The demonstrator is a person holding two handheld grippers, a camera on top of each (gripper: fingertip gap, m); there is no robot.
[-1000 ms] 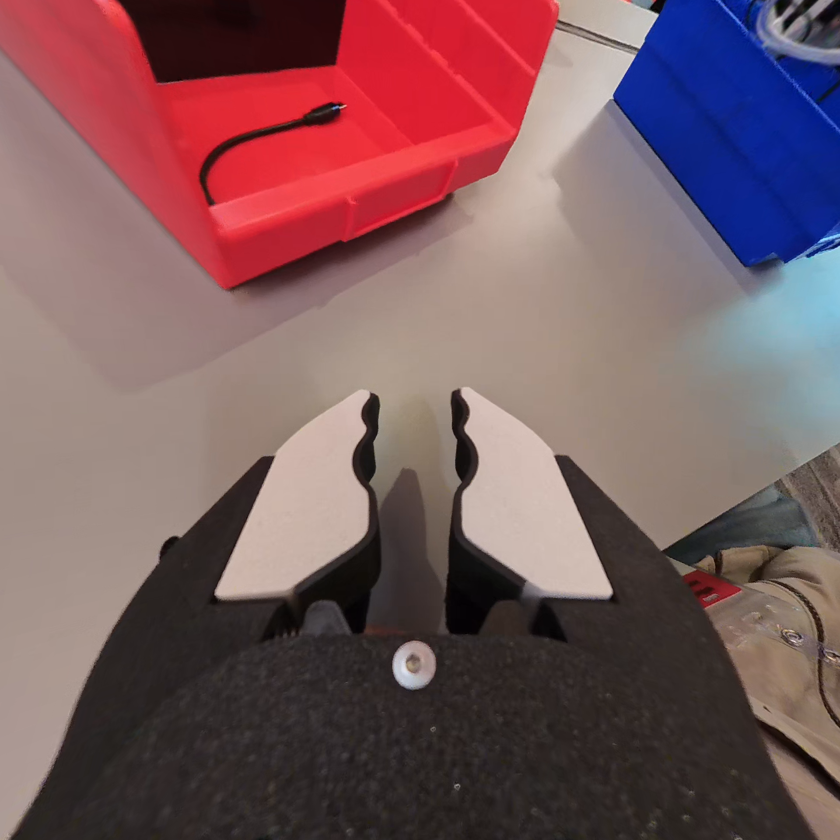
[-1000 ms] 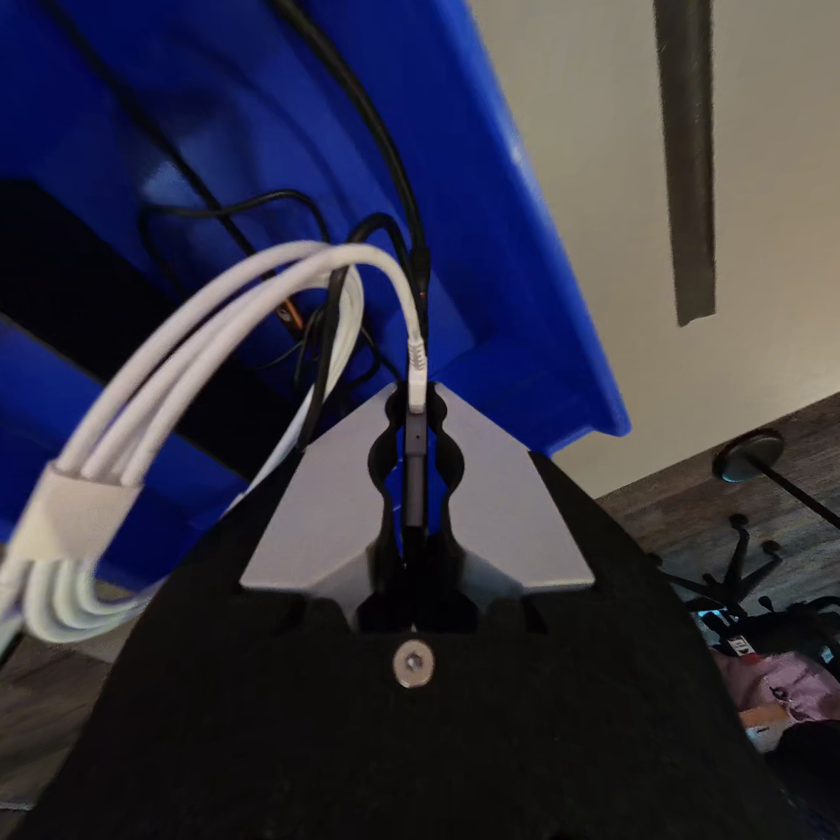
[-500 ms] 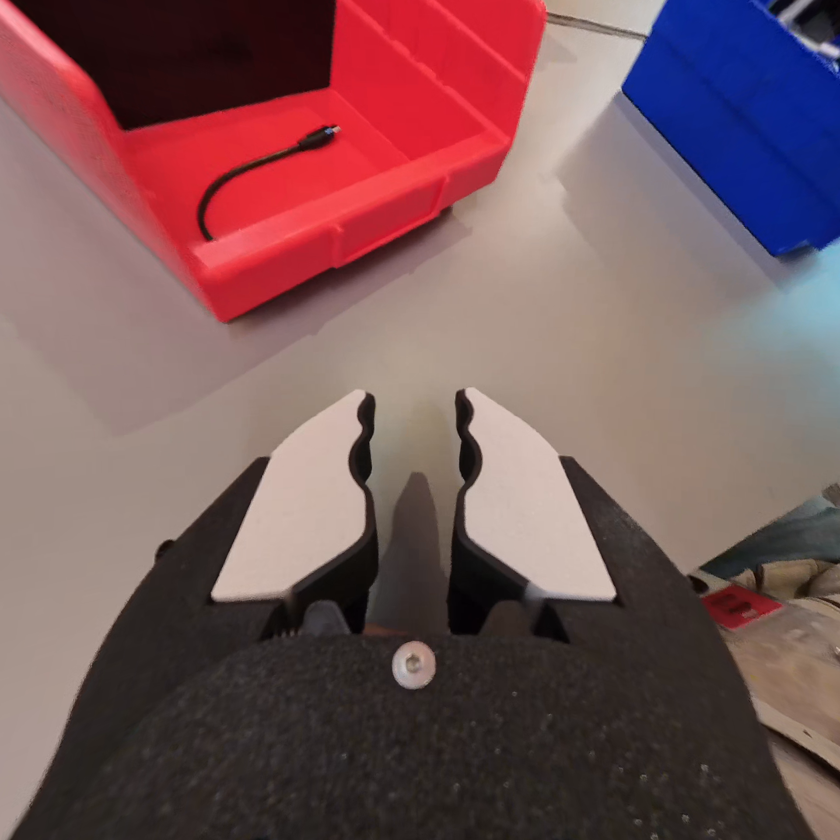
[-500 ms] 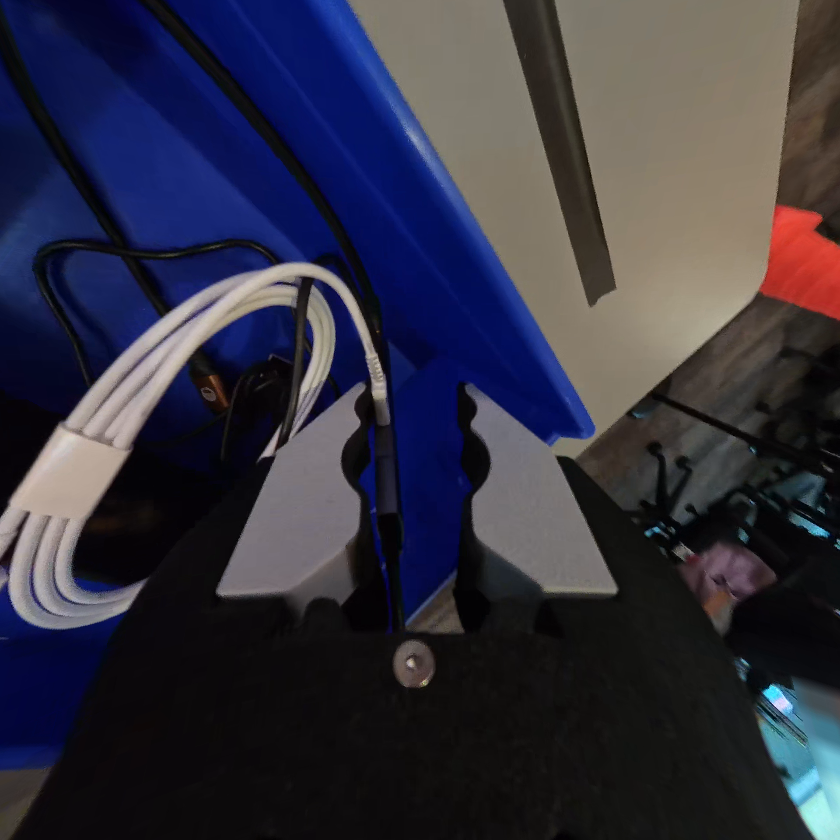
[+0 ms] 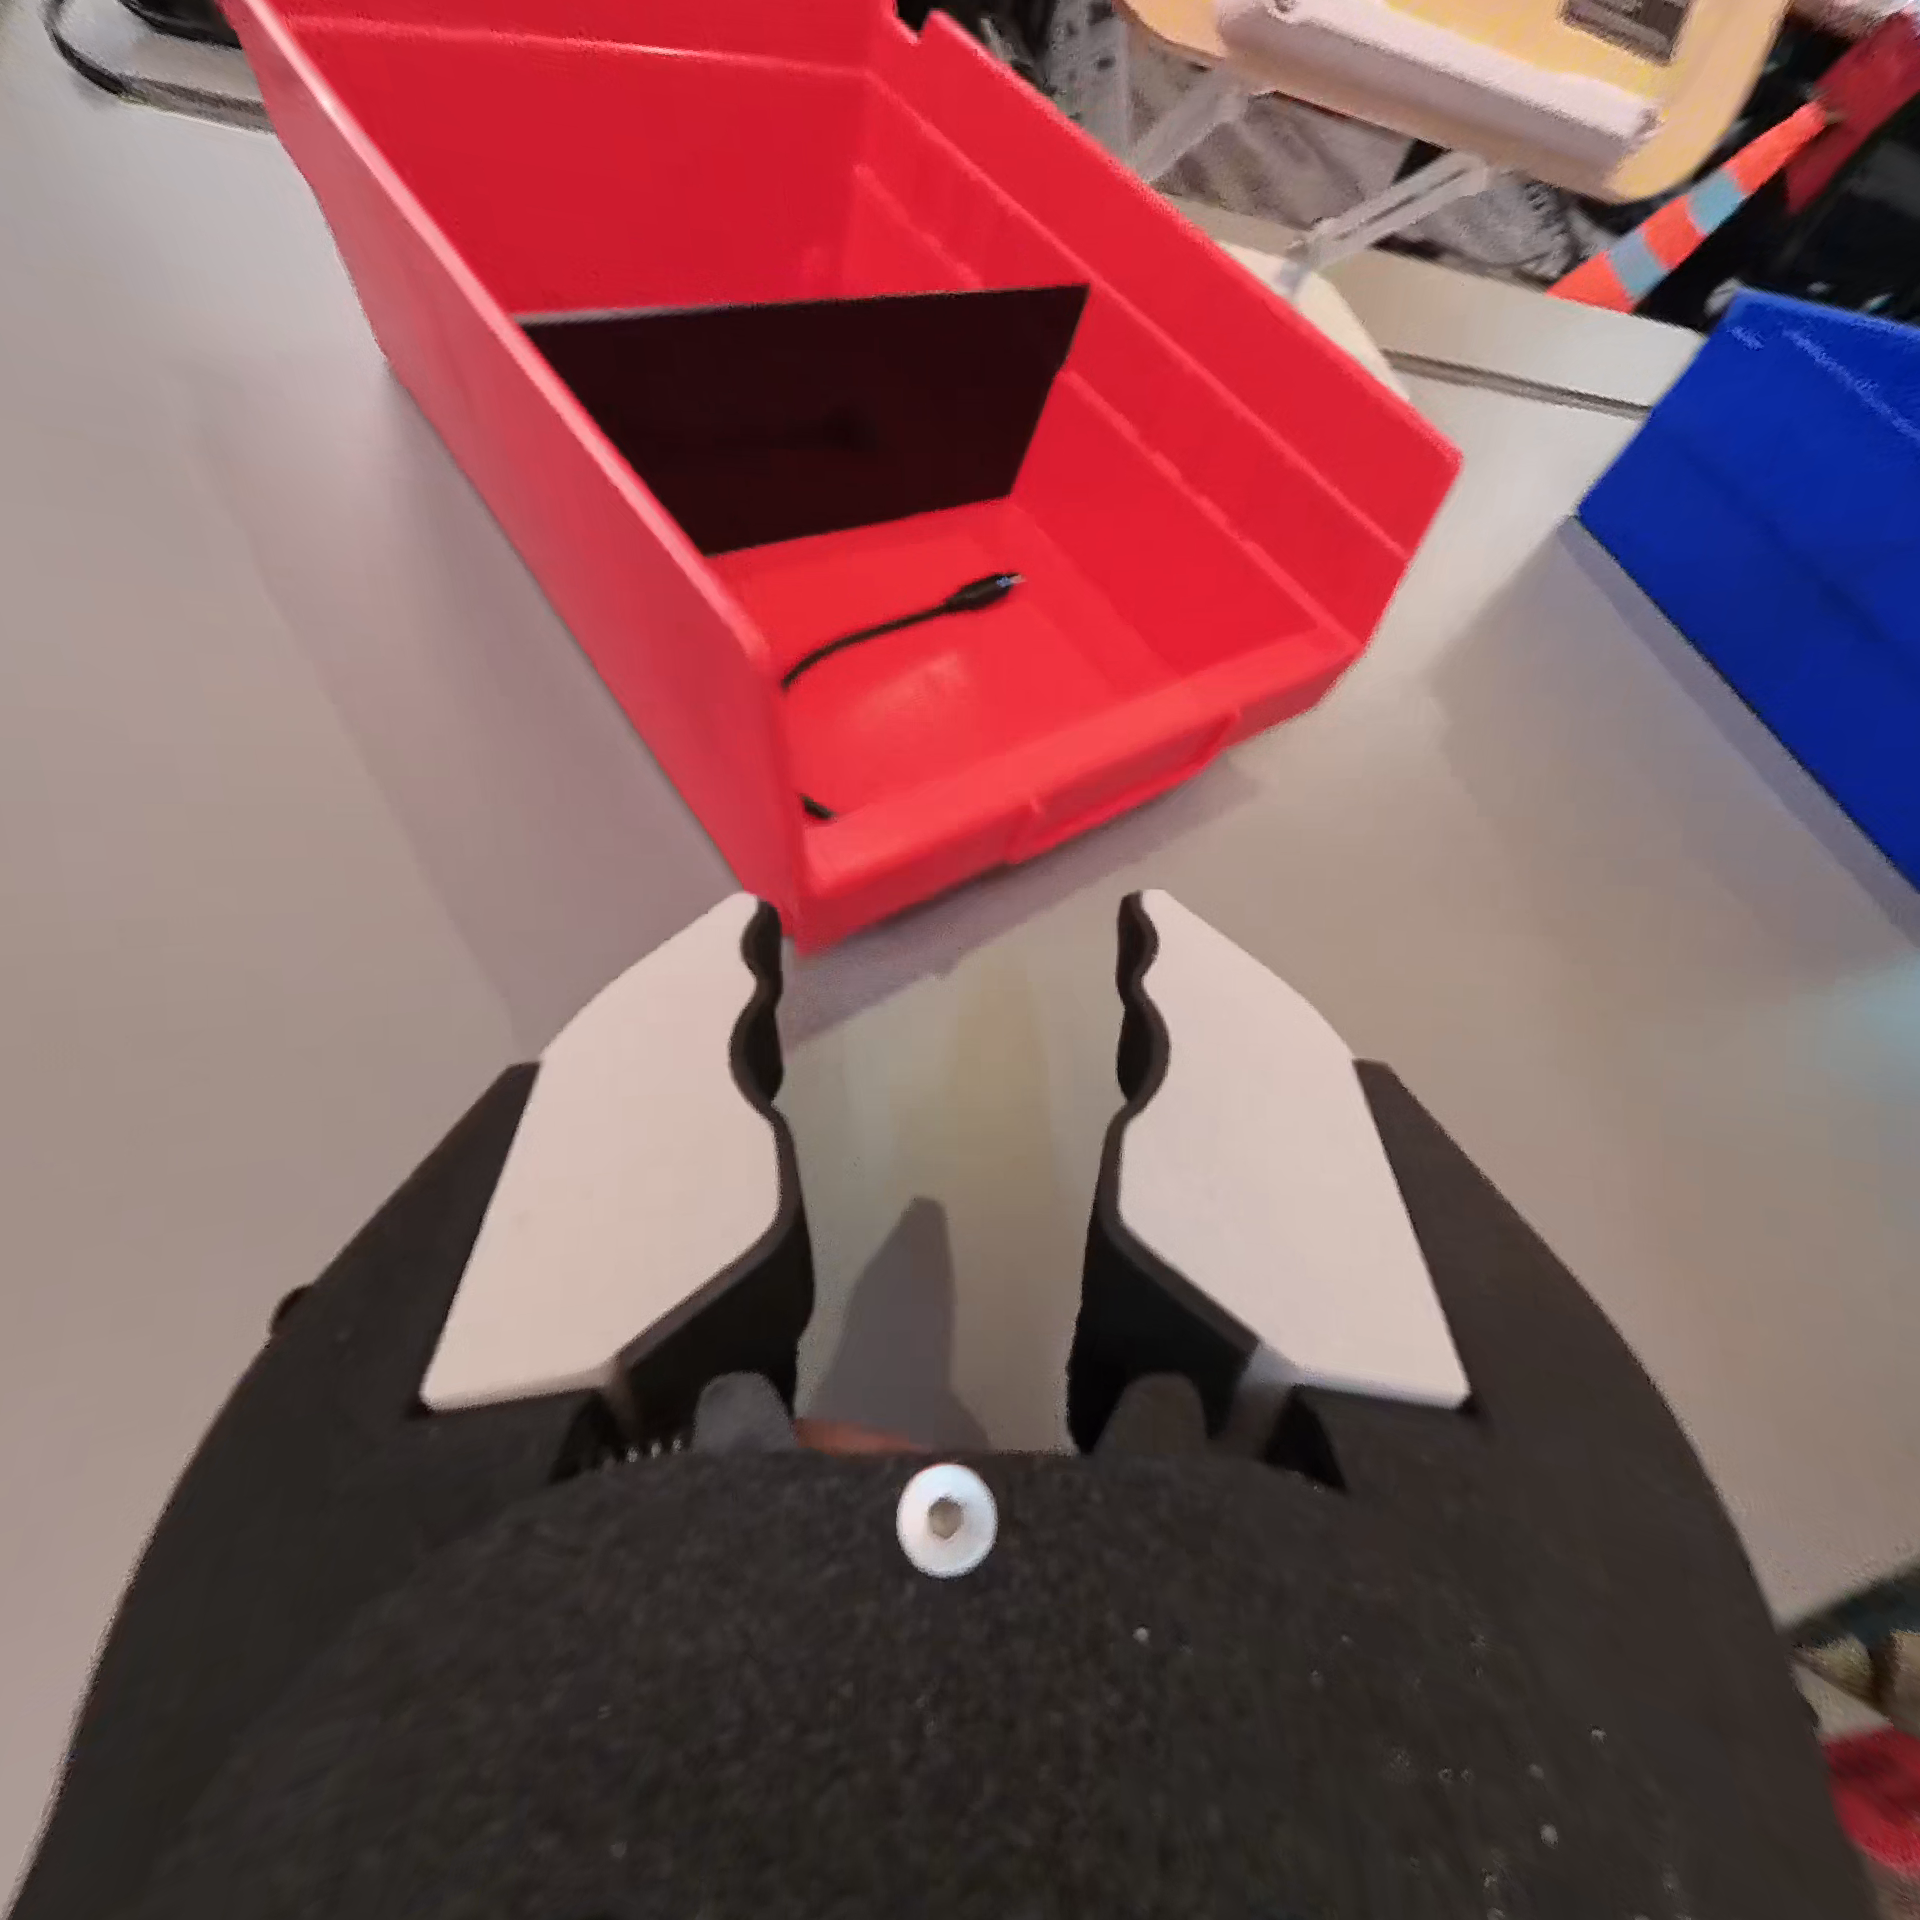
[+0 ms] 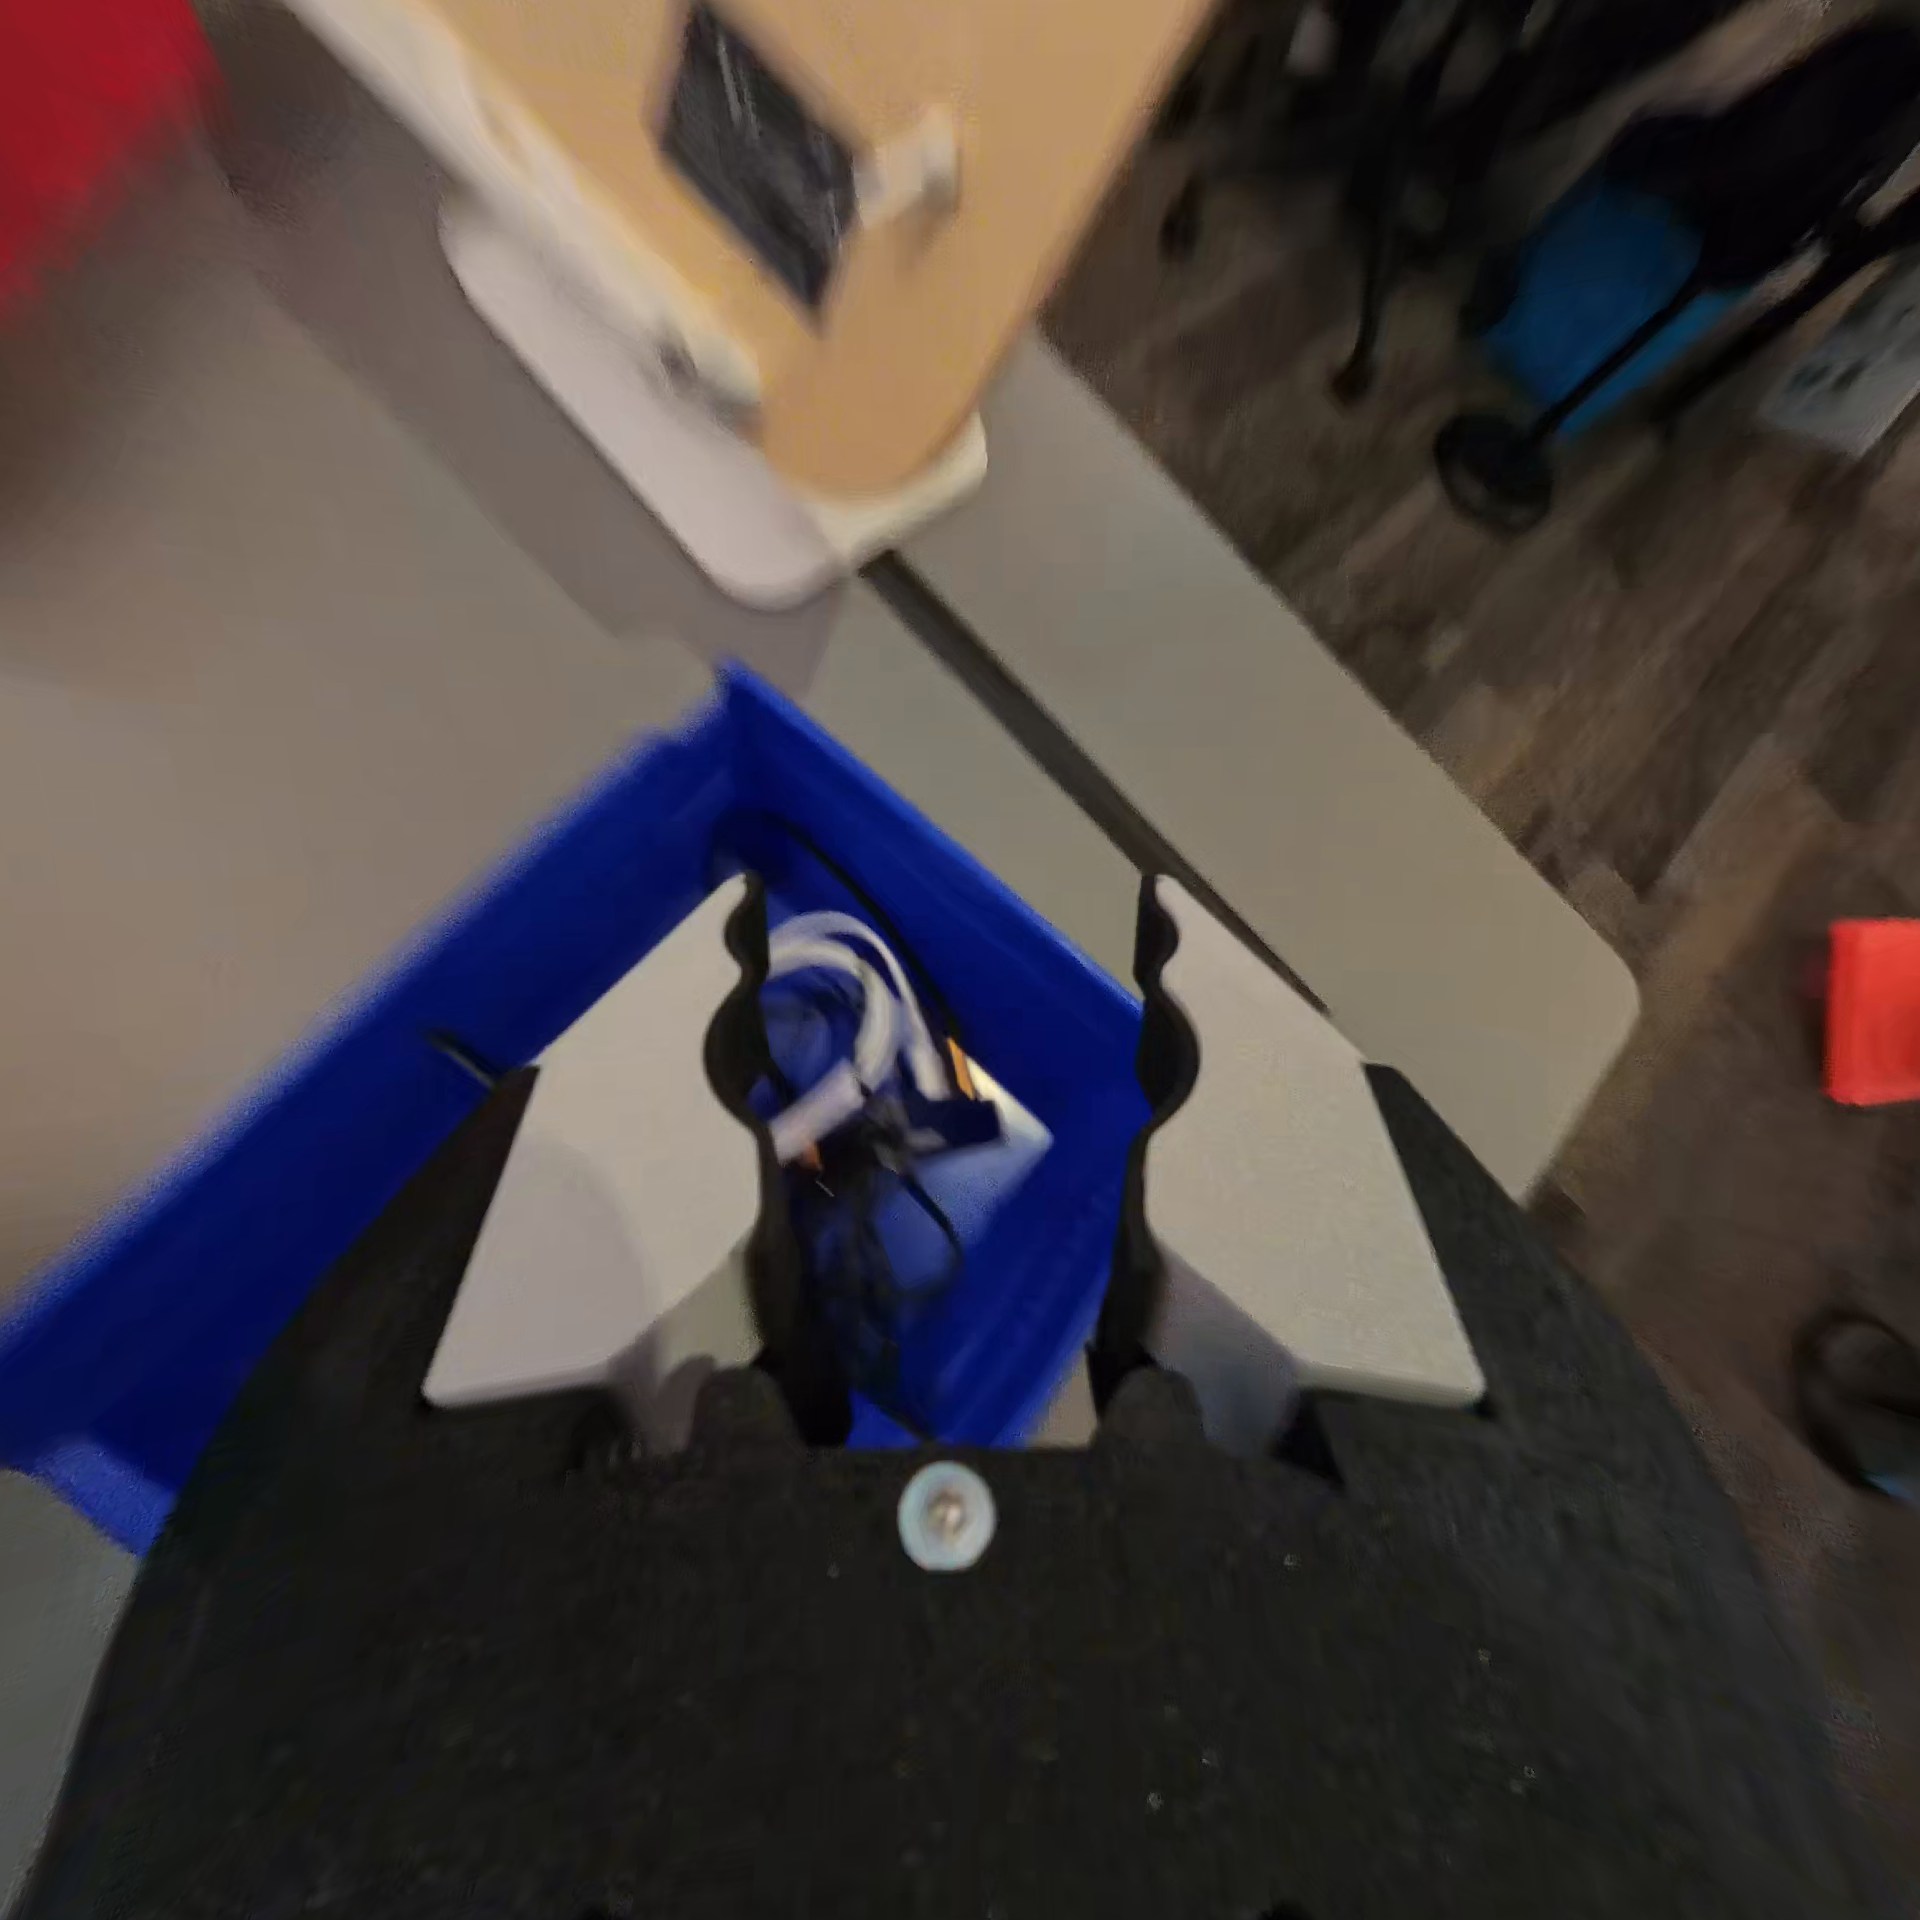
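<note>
My left gripper (image 5: 945, 914) is open and empty, low over the grey table (image 5: 260, 831), just in front of a red bin (image 5: 644, 582). A short black cable (image 5: 894, 634) lies on the bin's floor in front of a black divider (image 5: 810, 416). My right gripper (image 6: 943, 894) is open and empty, high above a blue bin (image 6: 312, 1122). A bundled white cable (image 6: 842, 997) and thin black cables (image 6: 883, 1195) lie in that bin, seen between my fingers. The right wrist view is blurred.
The blue bin (image 5: 1787, 582) stands to the right of the red one. A tan and white box-like object (image 6: 810, 260) stands beyond the blue bin. The table edge (image 6: 1538, 1091) is to the right, with dark wood floor (image 6: 1662, 623) and chair bases beyond. About 60 cm separates my left fingertips from my right.
My right gripper opened, let go of the white cable's plug and rose well above the blue bin; the cable now lies inside. My left gripper opened wider and tilted up towards the red bin.
</note>
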